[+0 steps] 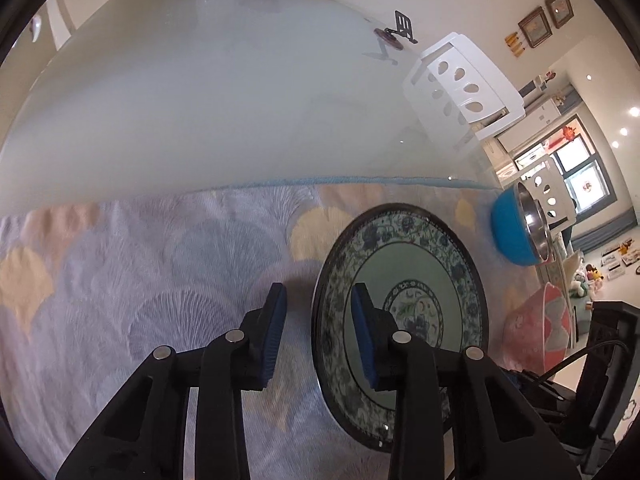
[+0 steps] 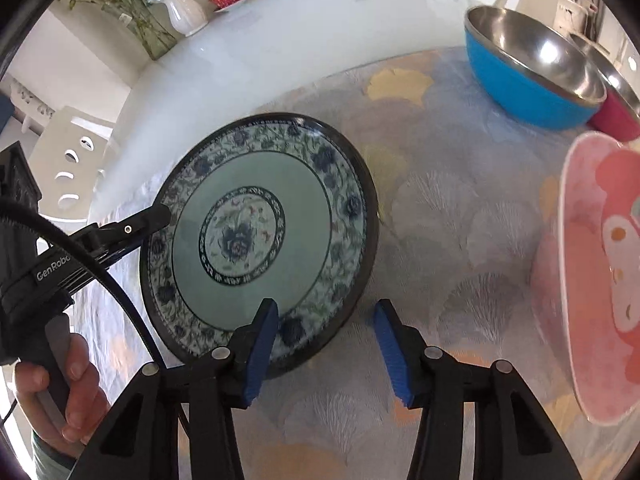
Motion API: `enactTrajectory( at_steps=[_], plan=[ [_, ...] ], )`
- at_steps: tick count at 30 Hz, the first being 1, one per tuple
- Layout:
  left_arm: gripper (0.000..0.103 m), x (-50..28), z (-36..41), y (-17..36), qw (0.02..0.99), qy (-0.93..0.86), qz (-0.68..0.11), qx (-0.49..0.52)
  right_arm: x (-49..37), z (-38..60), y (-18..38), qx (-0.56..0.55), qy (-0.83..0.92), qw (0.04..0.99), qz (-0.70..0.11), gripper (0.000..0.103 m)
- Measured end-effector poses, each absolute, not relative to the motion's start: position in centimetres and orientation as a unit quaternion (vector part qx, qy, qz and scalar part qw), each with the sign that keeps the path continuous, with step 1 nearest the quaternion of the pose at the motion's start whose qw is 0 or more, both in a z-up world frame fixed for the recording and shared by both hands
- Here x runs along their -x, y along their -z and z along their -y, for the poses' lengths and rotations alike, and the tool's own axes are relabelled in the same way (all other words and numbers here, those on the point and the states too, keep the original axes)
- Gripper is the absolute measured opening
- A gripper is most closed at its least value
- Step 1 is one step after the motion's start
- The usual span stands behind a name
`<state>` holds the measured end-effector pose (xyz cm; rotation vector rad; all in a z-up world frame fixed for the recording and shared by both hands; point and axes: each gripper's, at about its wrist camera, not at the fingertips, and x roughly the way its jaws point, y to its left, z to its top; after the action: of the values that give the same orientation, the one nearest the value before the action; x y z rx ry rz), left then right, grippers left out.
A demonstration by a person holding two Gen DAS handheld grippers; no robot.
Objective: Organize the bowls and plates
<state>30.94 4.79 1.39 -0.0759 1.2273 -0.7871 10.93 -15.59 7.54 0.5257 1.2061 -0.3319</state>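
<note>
Blue-and-white porcelain — the round floral plate with a dark rim (image 2: 256, 236) lies flat on the pastel leaf-patterned cloth (image 2: 440, 216) that covers the near part of the glossy white worktop (image 1: 168, 92). It is straddled at its left rim by the left tongs (image 1: 318, 336): one blue pad is placed over the plate's face, the other outside the rim over the cloth, the jaws spread well apart and nothing clamped. From the right wrist view the same left tongs are seen reaching the rim edge-on, so a rim pinch is probably being set up, though contact cannot be confirmed.

The right tongs (image 2: 324, 350) are held wide as well and carry nothing — the left pad sits over the plate's near rim, the right pad over bare cloth. They appear to be kept beside the plate rather than committed to it.

The other crockery is grouped to the right: a blue bowl with a steel lining (image 2: 532, 76), a red steel-lined bowl (image 2: 618, 114) touching it from behind, and a pink cartoon-printed plate (image 2: 600, 280) nearer the camera, well apart from the floral plate. Stacking of like with like is the likely aim; the floral plate would then be carried toward the pink one.

A flat plate on soft cloth offers little edge to get under — slip at the rim is the risk to be watched.
</note>
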Motion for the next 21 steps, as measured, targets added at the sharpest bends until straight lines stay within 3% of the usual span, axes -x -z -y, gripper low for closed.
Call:
enactTrajectory(
  at_steps=[7, 13, 21],
  plan=[
    [0.030, -31.3, -3.7, -1.7, 0.740, 0.379, -0.555, 0.019, -11.8, 16.0, -7.5, -0.233, 0.143, 0.792, -0.546, 0.035],
    [0.029, -29.1, -3.7, -2.7, 0.759, 0.365, -0.539, -0.021, -11.5, 15.3, -8.1, -0.207, 0.132, 0.799, -0.549, 0.034],
    [0.029, -24.8, -7.8, -5.8, 0.785, 0.330, -0.524, 0.004, -8.3, 12.3, -10.6, -0.183, 0.081, 0.812, -0.549, 0.034]
  ],
)
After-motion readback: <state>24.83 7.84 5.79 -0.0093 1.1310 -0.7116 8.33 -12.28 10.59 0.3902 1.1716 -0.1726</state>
